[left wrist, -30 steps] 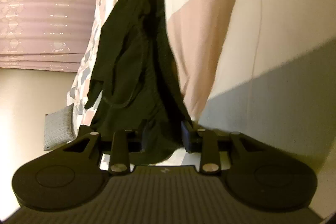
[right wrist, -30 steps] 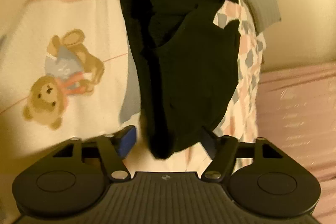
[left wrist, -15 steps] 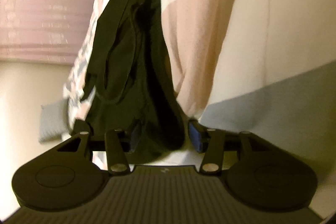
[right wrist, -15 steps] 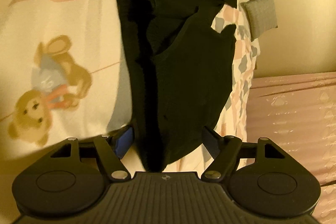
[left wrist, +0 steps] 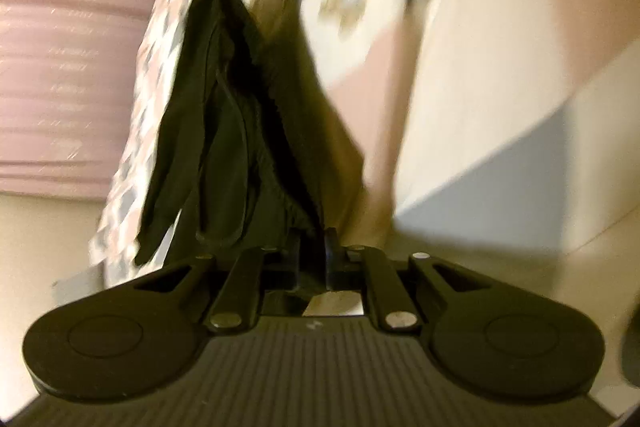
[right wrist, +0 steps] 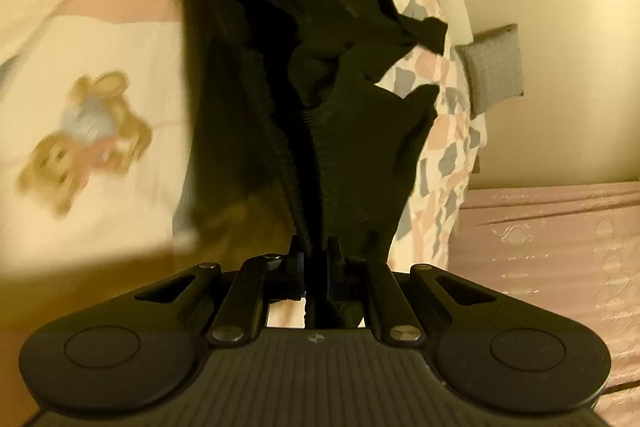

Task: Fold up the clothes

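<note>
A black garment (left wrist: pixel 224 131) hangs stretched between the two grippers, bunched into long folds. My left gripper (left wrist: pixel 313 247) is shut on one end of its gathered waistband. The other gripper shows small at the top of the left wrist view, holding the far end. In the right wrist view the black garment (right wrist: pixel 360 131) runs up and away, small white lettering near its top. My right gripper (right wrist: pixel 316 251) is shut on the ribbed waistband edge. Loose flaps dangle to one side in both views.
Behind the garment lies a bed sheet with pink, cream and blue blocks (left wrist: pixel 500 47) and a teddy-bear print (right wrist: pixel 84 143). A diamond-patterned quilt (right wrist: pixel 444 131) hangs at its edge. A grey cushion (right wrist: pixel 494 67) leans on the cream wall. Pink quilted bedding (right wrist: pixel 560 267) lies beyond.
Both grippers have gone from open around the garment to shut on it. The cloth has been pulled taut and narrower between them, and both views have shifted with blur.
</note>
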A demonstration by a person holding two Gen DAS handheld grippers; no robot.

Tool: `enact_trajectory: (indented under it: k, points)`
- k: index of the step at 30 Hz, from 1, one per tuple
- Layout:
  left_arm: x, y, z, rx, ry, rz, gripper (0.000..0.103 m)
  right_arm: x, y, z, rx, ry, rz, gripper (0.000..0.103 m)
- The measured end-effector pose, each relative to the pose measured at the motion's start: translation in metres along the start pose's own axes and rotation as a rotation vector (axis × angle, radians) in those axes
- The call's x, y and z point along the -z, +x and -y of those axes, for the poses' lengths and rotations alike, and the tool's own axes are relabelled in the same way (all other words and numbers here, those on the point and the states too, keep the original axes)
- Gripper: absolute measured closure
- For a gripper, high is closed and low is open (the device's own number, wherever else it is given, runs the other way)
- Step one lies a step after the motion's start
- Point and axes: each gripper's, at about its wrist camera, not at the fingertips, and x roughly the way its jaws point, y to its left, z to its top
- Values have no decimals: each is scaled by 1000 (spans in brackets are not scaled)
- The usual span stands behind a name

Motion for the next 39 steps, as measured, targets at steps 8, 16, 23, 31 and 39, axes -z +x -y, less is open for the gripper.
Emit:
enact_trajectory:
  k: [8,16,23,31,39]
  points:
    - [-96,-101,37,234,-42,333,103,65,-93,-26,-72,-69,-18,95]
    - [-113,-79,27,144,-168,153,87,93,-132,-73,-242,-5,-253,53]
    - [-69,-43,35,20,-50,2,64,120,-95,21,-537,1527,-382,44]
    - [-15,-5,68,-29,344,117,57,191,-64,-27,-420,2774,-235,33]
    - [-7,17,66,-21,420,225,84,182,-35,-43,-315,2913,-268,25]
